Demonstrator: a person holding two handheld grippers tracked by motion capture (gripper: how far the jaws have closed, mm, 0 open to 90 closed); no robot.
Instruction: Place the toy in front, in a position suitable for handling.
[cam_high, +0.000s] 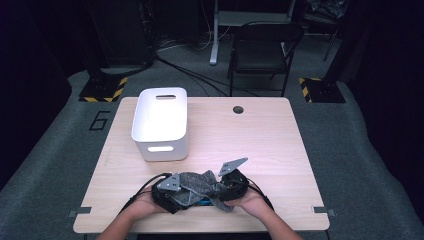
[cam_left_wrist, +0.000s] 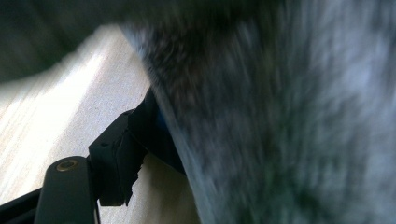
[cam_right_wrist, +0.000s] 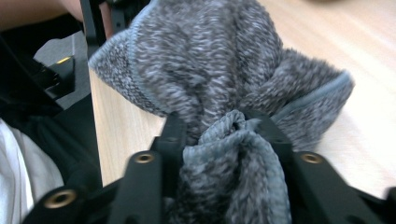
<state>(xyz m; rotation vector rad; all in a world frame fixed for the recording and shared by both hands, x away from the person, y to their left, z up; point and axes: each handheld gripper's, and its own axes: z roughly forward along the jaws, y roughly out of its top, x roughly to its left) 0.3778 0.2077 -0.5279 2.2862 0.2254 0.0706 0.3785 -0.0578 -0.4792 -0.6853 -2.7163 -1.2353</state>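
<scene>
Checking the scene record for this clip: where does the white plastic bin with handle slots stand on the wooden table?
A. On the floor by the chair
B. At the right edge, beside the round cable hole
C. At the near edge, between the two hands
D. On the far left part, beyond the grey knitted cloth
D: in the high view the white plastic bin stands far left on the wooden table, beyond the grey knitted cloth.
</scene>
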